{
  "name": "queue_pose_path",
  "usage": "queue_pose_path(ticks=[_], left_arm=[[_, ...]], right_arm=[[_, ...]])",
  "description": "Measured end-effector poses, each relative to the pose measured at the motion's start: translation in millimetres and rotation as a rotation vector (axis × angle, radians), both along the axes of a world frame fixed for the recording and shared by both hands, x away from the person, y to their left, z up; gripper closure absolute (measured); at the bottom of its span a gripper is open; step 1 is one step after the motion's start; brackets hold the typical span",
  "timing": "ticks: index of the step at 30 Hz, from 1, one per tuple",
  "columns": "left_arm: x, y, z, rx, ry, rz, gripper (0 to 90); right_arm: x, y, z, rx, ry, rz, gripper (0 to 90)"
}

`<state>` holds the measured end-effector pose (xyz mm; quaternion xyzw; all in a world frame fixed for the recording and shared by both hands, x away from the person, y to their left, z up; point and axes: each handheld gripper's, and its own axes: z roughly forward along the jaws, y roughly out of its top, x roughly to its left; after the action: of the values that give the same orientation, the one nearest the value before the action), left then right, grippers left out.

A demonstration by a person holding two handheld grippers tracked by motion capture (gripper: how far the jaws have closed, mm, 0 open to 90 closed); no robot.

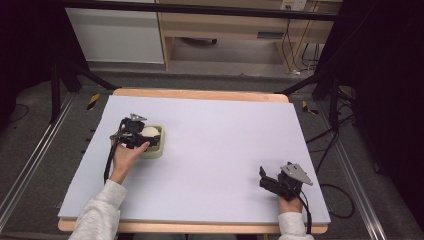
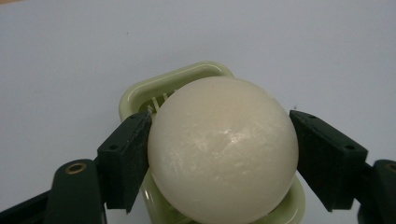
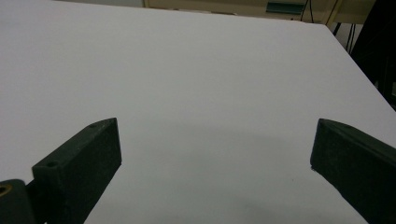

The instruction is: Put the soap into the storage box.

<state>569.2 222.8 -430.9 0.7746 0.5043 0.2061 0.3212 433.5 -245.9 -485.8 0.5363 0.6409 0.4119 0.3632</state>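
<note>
Here, white ball (image 2: 223,149) between left gripper (image 2: 219,158) jaws, touching both, over green dish (image 2: 140,95)

High view looks fwd/down over the whole table (image 1: 210,150); left gripper view sits v. close on the ball (image 2: 223,149) in its tray (image 2: 173,81), also seen from above; right gripper view skims low across bare tabletop.
</note>
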Motion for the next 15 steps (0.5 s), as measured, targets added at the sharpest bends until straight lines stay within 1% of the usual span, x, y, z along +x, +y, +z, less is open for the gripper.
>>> queue_pose_path(ticks=[3, 10, 15], left_arm=[[1.6, -1.7, -3.0, 0.009, 0.01, -0.004, 24.0], [2.6, -1.7, -3.9, 0.015, 0.007, -0.001, 24.1], [4.2, -0.1, -6.2, 0.017, 0.015, 0.006, 24.1]], right_arm=[[-0.2, 0.2, 0.1, -0.001, 0.001, -0.002, 2.3], [0.0, 0.0, 0.0, -0.002, -0.002, 0.001, 2.3], [-0.1, 0.1, 0.0, -0.003, -0.002, 0.001, 2.3]])
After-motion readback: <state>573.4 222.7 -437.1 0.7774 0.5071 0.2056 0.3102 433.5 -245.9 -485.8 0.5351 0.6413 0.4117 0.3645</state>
